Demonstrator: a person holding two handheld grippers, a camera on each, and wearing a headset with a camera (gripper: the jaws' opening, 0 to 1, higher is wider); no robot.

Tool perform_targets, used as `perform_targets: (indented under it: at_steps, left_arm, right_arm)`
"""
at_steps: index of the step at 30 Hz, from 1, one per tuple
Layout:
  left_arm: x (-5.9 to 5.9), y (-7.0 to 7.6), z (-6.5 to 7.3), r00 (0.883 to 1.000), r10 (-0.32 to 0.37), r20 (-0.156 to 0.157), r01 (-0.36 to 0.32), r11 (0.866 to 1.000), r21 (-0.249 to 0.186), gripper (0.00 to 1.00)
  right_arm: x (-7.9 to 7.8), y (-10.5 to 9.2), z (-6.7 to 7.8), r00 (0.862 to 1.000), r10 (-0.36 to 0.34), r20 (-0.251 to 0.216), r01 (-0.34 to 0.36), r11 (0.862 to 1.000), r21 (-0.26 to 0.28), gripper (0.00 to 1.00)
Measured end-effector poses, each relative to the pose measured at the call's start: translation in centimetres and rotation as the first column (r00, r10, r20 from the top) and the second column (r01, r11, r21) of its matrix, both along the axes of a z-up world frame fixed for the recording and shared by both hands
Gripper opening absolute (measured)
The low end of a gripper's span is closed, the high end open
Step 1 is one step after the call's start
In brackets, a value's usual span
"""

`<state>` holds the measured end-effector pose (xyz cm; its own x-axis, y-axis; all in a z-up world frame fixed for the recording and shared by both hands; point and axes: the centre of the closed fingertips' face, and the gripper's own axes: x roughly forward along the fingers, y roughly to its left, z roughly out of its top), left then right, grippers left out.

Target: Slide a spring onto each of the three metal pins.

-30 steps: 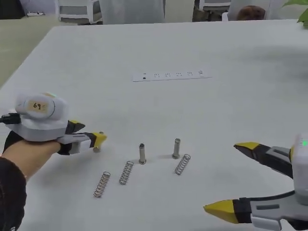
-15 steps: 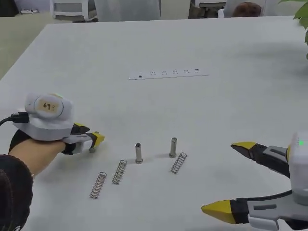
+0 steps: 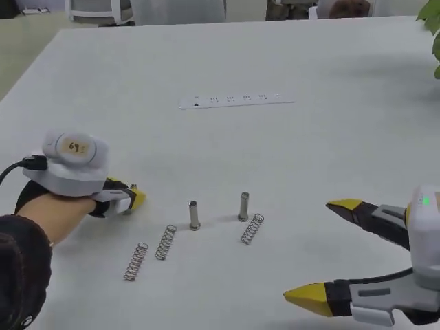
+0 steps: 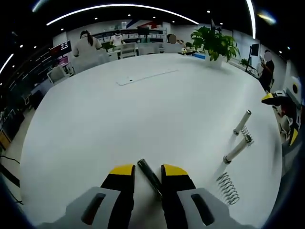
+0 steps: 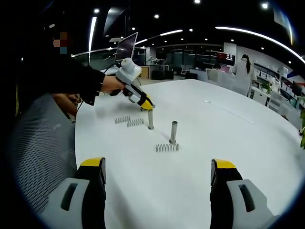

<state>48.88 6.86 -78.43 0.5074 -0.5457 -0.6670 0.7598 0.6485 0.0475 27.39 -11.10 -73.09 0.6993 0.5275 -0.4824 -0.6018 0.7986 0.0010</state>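
Left gripper (image 4: 147, 170) jaws pinch a pin (image 4: 144, 167), pointing 11 o'clock in the left gripper view; right gripper (image 3: 309, 250) jaws gape empty.

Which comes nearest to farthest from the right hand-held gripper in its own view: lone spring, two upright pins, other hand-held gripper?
1. Lone spring, lying straight ahead.
2. Nearer pin, just behind it.
3. Second pin, farther back, leftward.
4. Left hand-held gripper, farthest, beyond both pins.

- We see silver pins (image 3: 194, 214) and springs (image 3: 252, 229) on a white table (image 3: 309, 151).
- Our left gripper (image 3: 134, 197) and right gripper (image 3: 320, 251) show yellow tips, pale grey bodies.
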Motion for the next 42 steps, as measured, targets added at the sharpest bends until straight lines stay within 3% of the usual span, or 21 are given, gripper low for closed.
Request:
perform_targets:
  at_steps: [12, 24, 35, 42]
  left_arm:
    - [0.1, 0.0, -0.1, 1.0, -0.024, 0.018, 0.023, 0.999, 0.032, 0.03]
    - [0.0, -0.6, -0.1, 0.999, -0.042, 0.026, 0.041, 0.997, 0.058, 0.05]
    - [-0.6, -0.8, -0.1, 1.0, -0.028, -0.014, 0.028, 0.999, 0.038, 0.0]
    - [-1.0, -0.5, 0.4, 1.0, -0.024, -0.02, 0.025, 0.999, 0.023, 0.0]
  right_arm:
    - [0.0, -0.1, -0.1, 1.0, -0.002, -0.002, 0.002, 1.0, 0.003, 0.9]
    - [0.1, -0.1, -0.2, 1.0, -0.005, -0.003, 0.005, 1.0, 0.002, 0.9]
    - [0.1, 0.0, -0.1, 1.0, 0.0, -0.001, 0.0, 1.0, 0.002, 0.89]
    - [0.1, 0.0, 0.0, 1.0, 0.002, 0.004, -0.002, 1.0, -0.003, 0.89]
